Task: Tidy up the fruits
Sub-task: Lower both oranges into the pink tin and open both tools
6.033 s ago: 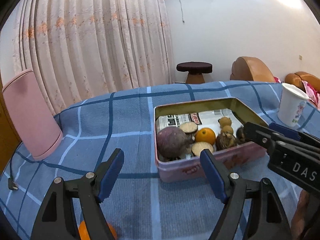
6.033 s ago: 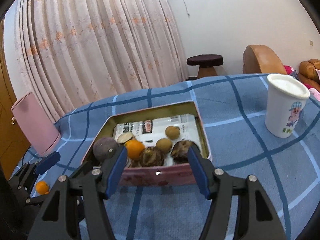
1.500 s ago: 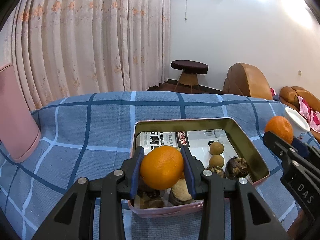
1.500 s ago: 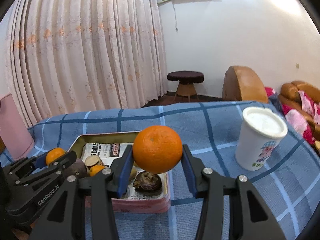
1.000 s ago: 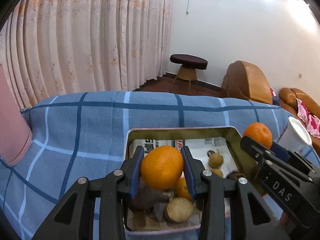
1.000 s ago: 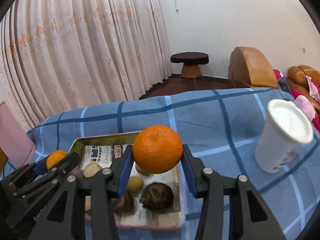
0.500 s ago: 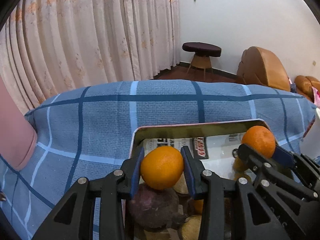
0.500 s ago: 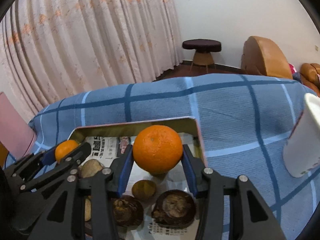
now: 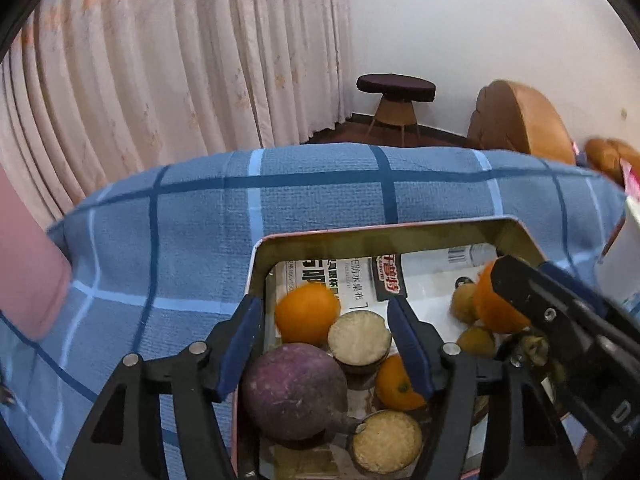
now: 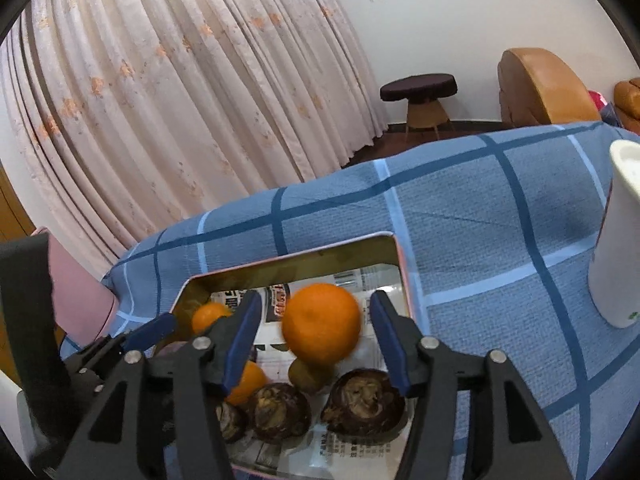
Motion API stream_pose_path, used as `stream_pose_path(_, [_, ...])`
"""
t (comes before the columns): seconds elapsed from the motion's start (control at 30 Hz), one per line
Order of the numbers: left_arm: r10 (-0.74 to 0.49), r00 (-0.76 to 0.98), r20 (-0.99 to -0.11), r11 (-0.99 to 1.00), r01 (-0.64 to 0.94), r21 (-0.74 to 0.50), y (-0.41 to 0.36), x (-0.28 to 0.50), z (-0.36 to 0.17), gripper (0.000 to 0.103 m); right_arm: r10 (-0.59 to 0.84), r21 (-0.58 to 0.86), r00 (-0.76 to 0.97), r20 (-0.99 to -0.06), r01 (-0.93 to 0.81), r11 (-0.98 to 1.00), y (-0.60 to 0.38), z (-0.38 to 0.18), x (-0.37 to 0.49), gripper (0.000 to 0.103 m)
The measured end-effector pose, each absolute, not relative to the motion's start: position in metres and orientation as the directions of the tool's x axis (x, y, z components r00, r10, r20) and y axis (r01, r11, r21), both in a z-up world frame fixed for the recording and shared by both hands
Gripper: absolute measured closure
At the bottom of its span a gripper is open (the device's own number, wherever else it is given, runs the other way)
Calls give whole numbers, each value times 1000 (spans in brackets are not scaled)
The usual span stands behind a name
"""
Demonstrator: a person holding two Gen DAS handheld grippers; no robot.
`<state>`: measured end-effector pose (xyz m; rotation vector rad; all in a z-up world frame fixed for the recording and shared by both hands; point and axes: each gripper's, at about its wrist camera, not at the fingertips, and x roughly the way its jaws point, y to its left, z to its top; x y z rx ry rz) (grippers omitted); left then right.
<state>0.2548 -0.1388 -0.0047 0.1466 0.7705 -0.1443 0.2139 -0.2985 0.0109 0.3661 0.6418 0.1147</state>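
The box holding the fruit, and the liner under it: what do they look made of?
The box looks like thin metal: a glossy gold-toned inner wall with reflections, a rolled rim and pink paint outside. The liner looks like printed paper or a glossy plastic wrapper; it carries black text and a red label, and its sheen leaves that open.

Both oranges released into tin

Left gripper (image 9: 326,344) and right gripper (image 10: 316,342) jaws, previously clamped, have spread; left orange (image 9: 307,319) and right orange (image 10: 322,329) now sit free inside the tin (image 9: 376,235).
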Motion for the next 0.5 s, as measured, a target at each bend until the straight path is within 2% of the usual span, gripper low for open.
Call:
stream_pose_path(0.3, [-101,751,-653,985,170,43,-120,245,17,35,199,357,829,-523,1,934,-298,26,199,39])
stream_pose_path(0.4, [-109,757,-644,988,156,17,-112,242,20,28,181,346,841,-509,7,938,-299,31,194,39])
stream_pose_path(0.5, [-101,767,-634,989,147,21,-114,239,18,27,166,331,842,-512,15,944,-296,30,194,39])
